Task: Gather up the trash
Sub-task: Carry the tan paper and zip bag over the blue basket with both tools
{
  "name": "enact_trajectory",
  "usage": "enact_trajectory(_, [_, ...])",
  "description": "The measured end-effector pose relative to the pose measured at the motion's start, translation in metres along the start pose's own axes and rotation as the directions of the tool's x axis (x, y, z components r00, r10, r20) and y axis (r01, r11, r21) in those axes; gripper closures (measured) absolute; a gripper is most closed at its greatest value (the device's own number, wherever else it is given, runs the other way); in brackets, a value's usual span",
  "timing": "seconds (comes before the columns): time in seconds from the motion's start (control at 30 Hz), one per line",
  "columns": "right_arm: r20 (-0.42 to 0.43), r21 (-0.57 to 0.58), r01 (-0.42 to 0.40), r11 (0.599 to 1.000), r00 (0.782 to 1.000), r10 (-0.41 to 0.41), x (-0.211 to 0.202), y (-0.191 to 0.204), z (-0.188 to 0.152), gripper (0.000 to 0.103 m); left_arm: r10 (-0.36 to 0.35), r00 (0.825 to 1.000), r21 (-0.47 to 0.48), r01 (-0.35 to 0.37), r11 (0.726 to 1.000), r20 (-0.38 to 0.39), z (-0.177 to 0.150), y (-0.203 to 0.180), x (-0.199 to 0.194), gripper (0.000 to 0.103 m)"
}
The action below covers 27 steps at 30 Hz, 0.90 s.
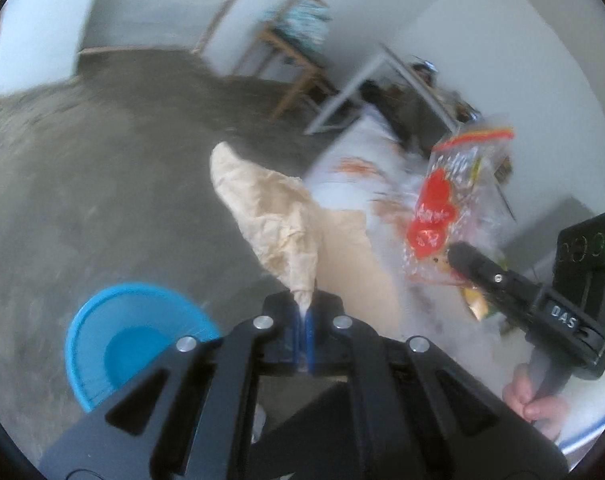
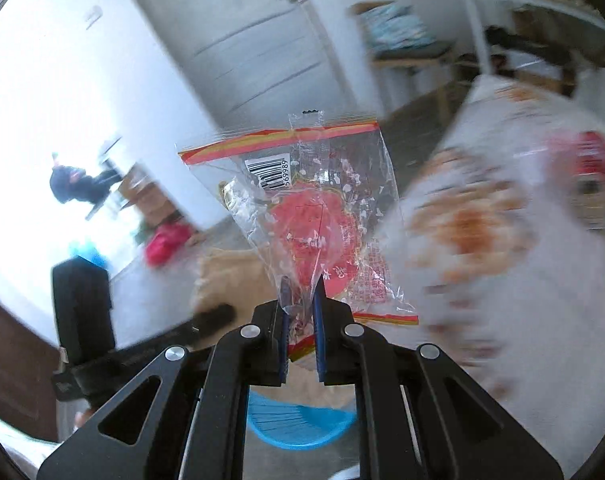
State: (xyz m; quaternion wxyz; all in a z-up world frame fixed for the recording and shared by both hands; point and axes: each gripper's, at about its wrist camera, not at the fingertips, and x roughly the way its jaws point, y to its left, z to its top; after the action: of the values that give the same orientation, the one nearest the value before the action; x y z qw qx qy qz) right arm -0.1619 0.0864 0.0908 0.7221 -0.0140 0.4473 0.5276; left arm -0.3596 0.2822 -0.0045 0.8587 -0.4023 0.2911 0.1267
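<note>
**Both tongs loaded, bin waiting below**

Left tongs [image 1: 304, 312] pressed together on the crumpled tail of a brown paper [image 1: 270, 208]; pinched at the narrow end, probably so the bulk hangs forward and clear of the fingers; held out over the floor [image 1: 102, 168], not resting on anything.

Right tongs [image 2: 301, 300] clamped on the lower edge of a clear wrapper [image 2: 306, 208] with red print and a barcode; gripped low, so the sheet stands up in front of the lens; same wrapper [image 1: 454, 200] seen from the left view, carried in the air above the white patterned counter [image 1: 354, 184].

Blue bin [image 1: 114, 344] on the floor just below and left of the left tongs; rim also visible under the right tongs [image 2: 298, 424]; open side up, so likely the drop point for both pieces.

Judged stage: trash picked up, carry toward the bin under way, release not yet made. Next need: each piece above the opening before letting go; light paper and film apt to drift or cling to the pads. Heavy blur over the background; a red object [image 2: 594, 168] on the counter too smeared to name; possibly more trash.
</note>
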Motion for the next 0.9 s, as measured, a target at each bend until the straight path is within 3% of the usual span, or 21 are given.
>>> enact_trajectory(0.17, [-0.084,-0.06,-0.058,0.997,0.995,0.052,0.044,0.031,-0.017,0.093,0.103,0.994,-0.044,-0.104,0.994,-0.028,-0.016,0.047,-0.01,0.103])
enact_trajectory(0.37, [-0.208,-0.049,-0.069,0.996,0.976,0.058,0.082,0.04,-0.05,0.092,0.157,0.977,-0.079,-0.17,0.982,-0.146,-0.051,0.097,0.026,0.103])
enact_trajectory(0.47, [-0.248,-0.064,-0.031,0.997,0.969,0.015,0.103,0.041,-0.069,0.092,0.217,0.951,-0.023,-0.228,0.973,-0.219,-0.073,0.114,0.055,0.102])
enact_trajectory(0.5, [-0.261,-0.061,-0.029,0.998,0.965,0.012,0.111,0.042,-0.072,0.092,0.252,0.936,0.002,-0.259,0.966,-0.246,-0.083,0.12,0.069,0.102])
enact_trajectory(0.7, [-0.349,0.011,0.006,1.0,0.937,-0.002,0.148,0.024,-0.103,0.092,0.334,0.882,0.011,-0.35,0.937,-0.333,-0.12,0.155,0.122,0.102])
enact_trajectory(0.77, [-0.436,0.056,0.008,0.998,0.9,0.018,0.169,0.013,-0.111,0.092,0.367,0.866,0.016,-0.385,0.923,-0.339,-0.126,0.165,0.134,0.102])
enact_trajectory(0.9, [-0.502,0.082,0.049,0.995,0.865,-0.001,0.192,0.004,-0.127,0.092,0.409,0.826,0.02,-0.436,0.9,-0.387,-0.139,0.18,0.152,0.095])
